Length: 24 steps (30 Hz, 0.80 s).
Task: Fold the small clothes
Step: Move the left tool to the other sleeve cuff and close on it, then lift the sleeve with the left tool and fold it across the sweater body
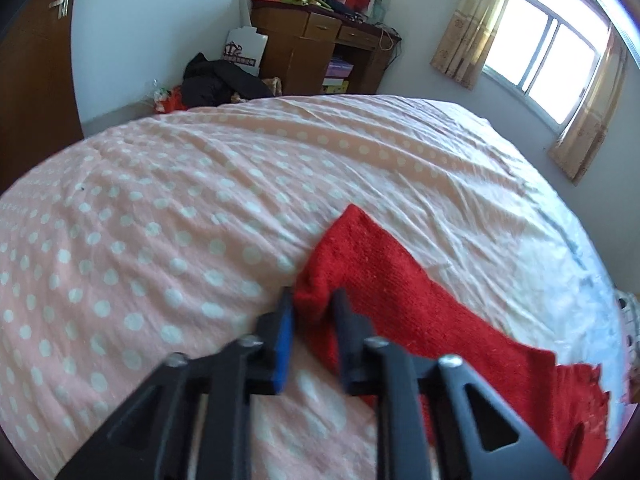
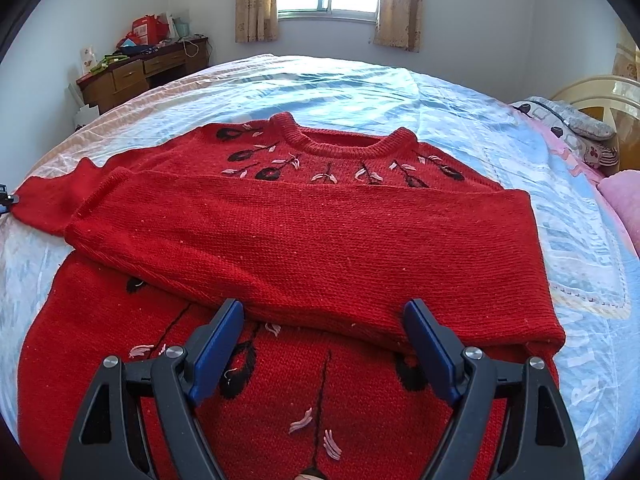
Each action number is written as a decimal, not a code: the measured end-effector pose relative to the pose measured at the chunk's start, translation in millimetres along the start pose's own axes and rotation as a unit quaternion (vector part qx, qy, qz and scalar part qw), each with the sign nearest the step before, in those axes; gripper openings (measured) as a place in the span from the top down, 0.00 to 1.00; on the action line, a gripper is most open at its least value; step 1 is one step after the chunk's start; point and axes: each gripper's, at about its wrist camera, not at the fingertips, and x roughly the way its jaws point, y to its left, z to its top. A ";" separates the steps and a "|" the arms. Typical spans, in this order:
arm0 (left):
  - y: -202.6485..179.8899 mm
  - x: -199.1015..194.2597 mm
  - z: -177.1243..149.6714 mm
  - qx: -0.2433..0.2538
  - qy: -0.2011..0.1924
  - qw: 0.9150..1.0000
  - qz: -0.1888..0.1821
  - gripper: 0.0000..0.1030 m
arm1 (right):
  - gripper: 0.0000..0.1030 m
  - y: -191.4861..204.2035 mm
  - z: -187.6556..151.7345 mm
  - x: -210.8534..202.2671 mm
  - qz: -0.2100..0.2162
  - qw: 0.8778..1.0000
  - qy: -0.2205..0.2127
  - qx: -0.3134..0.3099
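Soft, floppy knit is pinched at the cuff (image 1: pixel 316 292) by the closed left gripper (image 1: pixel 312 300) near the bed's (image 1: pixel 160 200) edge; right gripper (image 2: pixel 324 320) hangs wide, empty, over the sweater (image 2: pixel 320 232).

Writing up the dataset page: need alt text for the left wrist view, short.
The left gripper is shut on the cuff end of a red sweater's sleeve, which lies on a bed with a pink polka-dot cover. Behind the bed stand a cluttered wooden desk and a curtained window.
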 end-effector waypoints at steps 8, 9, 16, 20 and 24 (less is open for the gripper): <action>-6.0 -37.4 9.1 -0.010 -0.018 0.998 -0.060 0.90 | 0.20 -0.1 0.0 0.1 0.000 1.000 0.000 0.000; -11.1 -48.4 11.3 -0.008 -0.024 0.997 -0.071 0.90 | 0.20 -0.2 0.0 0.2 0.000 1.000 0.000 0.000; -45.8 -98.6 20.5 -0.001 -0.041 0.990 -0.138 0.90 | 0.20 -9.6 2.6 -4.8 0.033 0.999 -0.002 0.021; -59.9 -113.9 22.2 -0.006 -0.033 0.985 -0.168 0.90 | 0.20 -29.9 0.1 -24.5 0.074 0.995 -0.011 0.063; -78.2 -133.3 24.1 -0.001 -0.045 0.982 -0.182 0.90 | 0.20 -50.6 -6.4 -57.8 0.081 0.993 -0.029 0.082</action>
